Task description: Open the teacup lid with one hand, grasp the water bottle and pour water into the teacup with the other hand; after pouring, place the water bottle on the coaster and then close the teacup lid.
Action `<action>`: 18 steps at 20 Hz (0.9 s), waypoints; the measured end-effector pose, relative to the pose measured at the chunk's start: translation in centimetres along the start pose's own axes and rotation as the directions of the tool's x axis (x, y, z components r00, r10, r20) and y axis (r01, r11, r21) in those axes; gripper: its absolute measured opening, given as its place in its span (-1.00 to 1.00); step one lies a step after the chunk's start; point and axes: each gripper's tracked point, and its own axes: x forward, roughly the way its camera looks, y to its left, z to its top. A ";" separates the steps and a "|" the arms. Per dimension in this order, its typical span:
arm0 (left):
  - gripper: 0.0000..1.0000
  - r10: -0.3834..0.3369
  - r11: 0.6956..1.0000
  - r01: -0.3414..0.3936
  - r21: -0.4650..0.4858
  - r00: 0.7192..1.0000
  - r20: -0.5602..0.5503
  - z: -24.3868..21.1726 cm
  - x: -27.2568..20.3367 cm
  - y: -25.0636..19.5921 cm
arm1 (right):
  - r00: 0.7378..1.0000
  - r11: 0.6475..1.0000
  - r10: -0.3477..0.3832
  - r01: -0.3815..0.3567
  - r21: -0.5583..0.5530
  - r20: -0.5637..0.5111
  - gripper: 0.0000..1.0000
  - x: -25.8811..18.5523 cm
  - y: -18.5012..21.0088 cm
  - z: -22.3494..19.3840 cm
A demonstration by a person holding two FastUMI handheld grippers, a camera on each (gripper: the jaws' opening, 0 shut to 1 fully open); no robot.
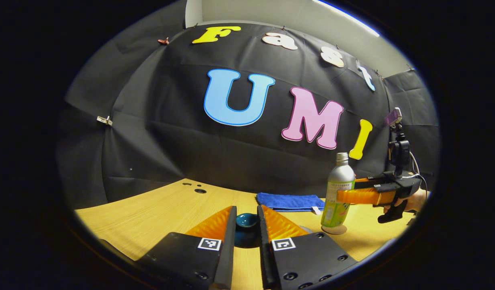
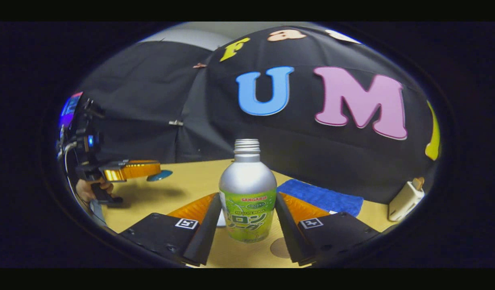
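A silver water bottle (image 2: 247,197) with a green label and no cap stands upright between my right gripper's (image 2: 248,201) fingers, which press on both its sides. In the left gripper view the bottle (image 1: 338,189) is right over a round brown coaster (image 1: 334,230); I cannot tell if they touch. The coaster's (image 2: 280,247) edge peeks out by the bottle's base. My left gripper (image 1: 247,219) is shut on a teal teacup lid (image 1: 247,220), held above the table. A darker teal shape (image 1: 247,240) lies under the lid. In the right gripper view that gripper (image 2: 150,171) holds the lid (image 2: 160,175) aloft at far left.
A folded blue cloth (image 1: 289,201) lies on the wooden table (image 1: 158,213) by the black wall, behind the bottle. A white gadget (image 2: 406,199) stands at the table's far right. A small pale object (image 2: 221,219) sits just left of the bottle. A hand (image 2: 90,189) holds the left gripper.
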 end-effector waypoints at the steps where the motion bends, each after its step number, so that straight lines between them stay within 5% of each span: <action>1: -0.38 0.000 1.000 0.000 0.000 1.000 0.000 0.1 0.0 0.0 | 1.000 0.999 -0.007 0.007 0.034 0.020 0.52 0.1 0.2 -0.3; 5: -0.38 0.003 1.000 -0.003 0.010 1.000 -0.004 -0.1 0.0 -0.1 | 0.996 0.991 -0.059 0.050 0.125 0.073 0.51 0.8 -0.5 -2.7; 18: -0.37 0.001 1.000 -0.001 0.014 1.000 -0.012 -0.9 0.5 -0.3 | 0.989 0.975 -0.145 0.137 0.177 0.034 0.52 6.0 -1.4 -8.1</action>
